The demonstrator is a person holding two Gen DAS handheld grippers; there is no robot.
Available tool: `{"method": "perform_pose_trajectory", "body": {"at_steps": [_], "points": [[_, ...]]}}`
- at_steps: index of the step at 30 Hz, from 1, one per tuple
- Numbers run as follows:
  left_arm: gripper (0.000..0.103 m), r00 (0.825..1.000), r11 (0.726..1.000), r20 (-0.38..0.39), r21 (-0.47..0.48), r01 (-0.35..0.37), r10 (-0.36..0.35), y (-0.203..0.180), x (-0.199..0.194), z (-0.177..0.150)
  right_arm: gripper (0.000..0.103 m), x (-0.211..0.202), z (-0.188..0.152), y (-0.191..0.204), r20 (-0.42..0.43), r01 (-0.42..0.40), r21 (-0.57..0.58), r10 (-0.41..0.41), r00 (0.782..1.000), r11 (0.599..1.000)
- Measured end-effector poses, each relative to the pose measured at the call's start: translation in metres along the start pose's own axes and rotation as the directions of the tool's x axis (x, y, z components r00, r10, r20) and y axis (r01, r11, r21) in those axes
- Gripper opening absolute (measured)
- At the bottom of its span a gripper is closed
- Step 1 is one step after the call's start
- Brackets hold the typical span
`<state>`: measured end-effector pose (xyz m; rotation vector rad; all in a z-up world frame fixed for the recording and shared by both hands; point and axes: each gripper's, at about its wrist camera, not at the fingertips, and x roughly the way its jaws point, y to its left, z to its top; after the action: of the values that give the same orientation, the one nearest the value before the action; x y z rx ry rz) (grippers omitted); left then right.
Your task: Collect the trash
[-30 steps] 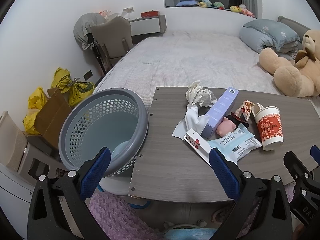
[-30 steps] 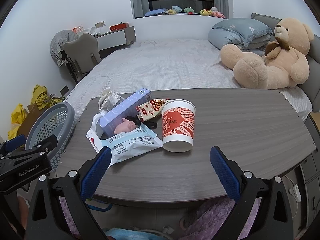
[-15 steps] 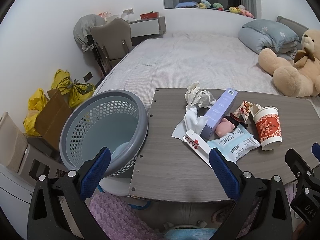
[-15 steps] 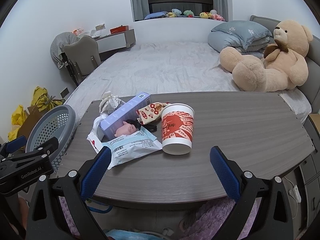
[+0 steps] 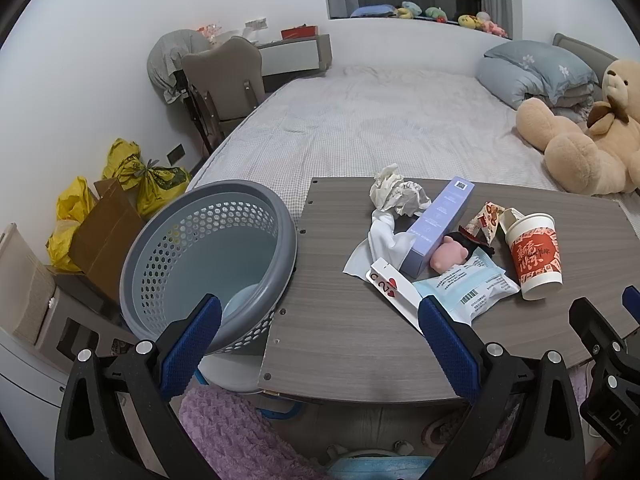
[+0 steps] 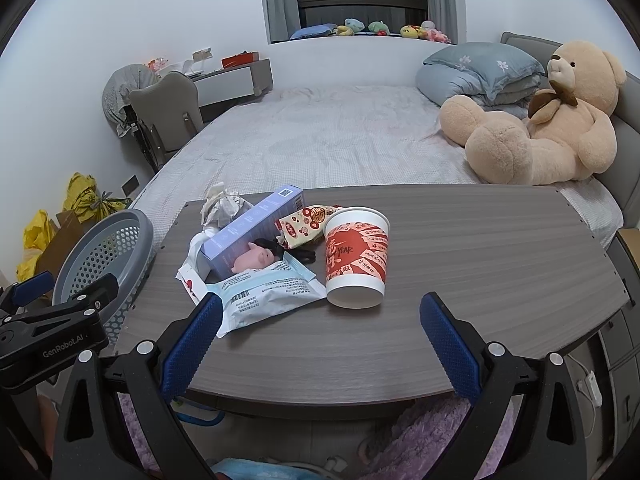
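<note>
Plainly my right claw (image 6: 320, 334) hung wide open and empty before the paper cup (image 6: 356, 257), upright on the table (image 6: 500, 256); light and crushable, I judged, best pinched gently across its middle.

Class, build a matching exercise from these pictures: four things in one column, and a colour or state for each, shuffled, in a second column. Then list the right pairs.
Things:
1. paper cup
2. long box
3. basket
4. paper ball

Descriptions:
A. grey, perforated wall
B. crumpled, whitish
C. red and white, upright
D. lilac, lying flat

Pairs: 1-C, 2-D, 3-A, 4-B
</note>
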<state>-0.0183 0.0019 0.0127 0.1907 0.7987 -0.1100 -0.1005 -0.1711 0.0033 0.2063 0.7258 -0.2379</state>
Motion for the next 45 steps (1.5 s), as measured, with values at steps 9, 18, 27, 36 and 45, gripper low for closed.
{"method": "perform_pose_trajectory", "body": {"at_steps": [9,18,27,36,45], "points": [[0.097,1.0,1.0,0.0,0.0,-0.001,0.001,0.0,0.0,0.0,0.094,-0.001,0.0,0.001,-0.003,0.001,-0.003,-0.001,1.0,1.0],[0.097,1.0,1.0,0.002,-0.001,-0.001,0.001,0.0,0.0,0.0,0.094,-0.001,0.0,0.001,-0.001,0.0,-0.002,0.0,1.0,1.0],[0.097,1.0,1.0,0.005,0.0,-0.003,0.003,0.0,-0.001,0.0,0.094,-0.002,0.0,0.001,-0.002,-0.001,-0.001,0.001,1.0,1.0],[0.097,1.0,1.0,0.005,-0.005,0.001,-0.001,0.002,-0.002,-0.001,0.094,-0.002,-0.001,0.001,-0.001,-0.002,-0.002,0.002,1.0,1.0],[0.097,0.999,0.999,-0.016,-0.041,-0.033,0.033,0.014,0.015,-0.001,0.094,0.011,-0.005,-0.011,-0.025,-0.007,0.007,0.007,1.0,1.0]]}}
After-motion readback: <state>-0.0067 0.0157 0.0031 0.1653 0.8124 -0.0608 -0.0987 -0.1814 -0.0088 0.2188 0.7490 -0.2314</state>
